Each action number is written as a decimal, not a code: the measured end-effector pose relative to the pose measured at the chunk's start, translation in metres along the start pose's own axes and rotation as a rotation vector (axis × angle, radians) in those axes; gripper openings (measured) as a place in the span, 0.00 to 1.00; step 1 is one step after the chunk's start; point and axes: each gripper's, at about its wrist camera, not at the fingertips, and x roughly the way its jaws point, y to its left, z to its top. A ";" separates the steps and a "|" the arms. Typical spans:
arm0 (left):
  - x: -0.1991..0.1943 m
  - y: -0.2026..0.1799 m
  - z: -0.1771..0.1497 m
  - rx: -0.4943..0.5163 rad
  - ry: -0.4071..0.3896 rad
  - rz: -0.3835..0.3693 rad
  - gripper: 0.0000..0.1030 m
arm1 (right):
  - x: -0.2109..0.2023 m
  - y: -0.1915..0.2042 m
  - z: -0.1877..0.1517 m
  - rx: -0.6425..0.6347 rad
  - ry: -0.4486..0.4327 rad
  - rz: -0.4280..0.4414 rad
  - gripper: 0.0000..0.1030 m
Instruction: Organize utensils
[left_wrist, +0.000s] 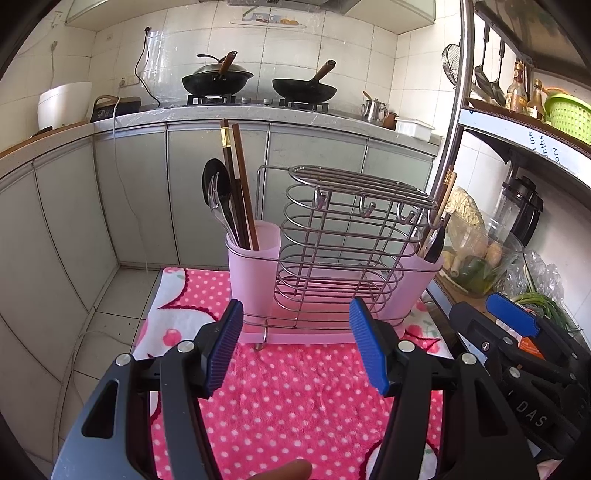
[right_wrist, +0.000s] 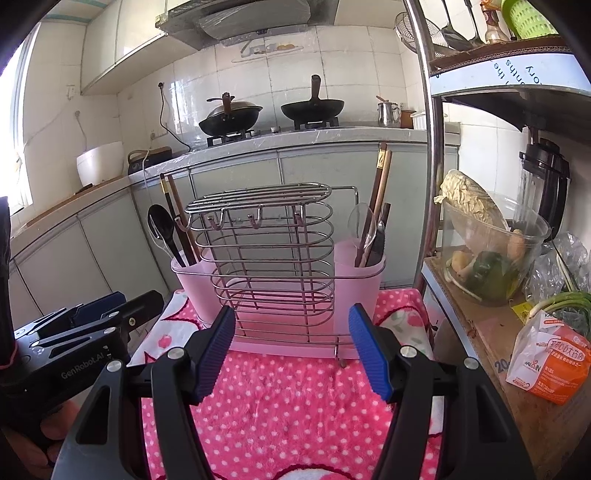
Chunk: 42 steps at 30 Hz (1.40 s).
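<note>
Both tongs hover wide and empty, left tongs (left_wrist: 295, 345) and right tongs (right_wrist: 293, 347), just short of the rack (left_wrist: 332, 251) on the pink towel (left_wrist: 295, 398). Utensils stand in its left cup (left_wrist: 255, 269) and right cup (right_wrist: 356, 280).

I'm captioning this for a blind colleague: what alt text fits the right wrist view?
The right gripper, open and empty, faces a pink plastic utensil holder with a wire rack on a pink polka-dot towel. Chopsticks and spoons stand in both end cups; the left gripper sits alongside.
</note>
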 end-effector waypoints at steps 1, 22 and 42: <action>0.000 0.000 0.000 0.000 -0.001 0.000 0.58 | 0.000 0.000 0.000 -0.001 -0.002 -0.001 0.61; -0.006 -0.002 0.001 -0.002 -0.013 0.005 0.58 | -0.003 -0.001 0.001 -0.002 -0.014 -0.004 0.61; -0.008 -0.003 0.002 -0.001 -0.012 0.005 0.58 | -0.005 0.000 0.001 -0.005 -0.014 -0.004 0.61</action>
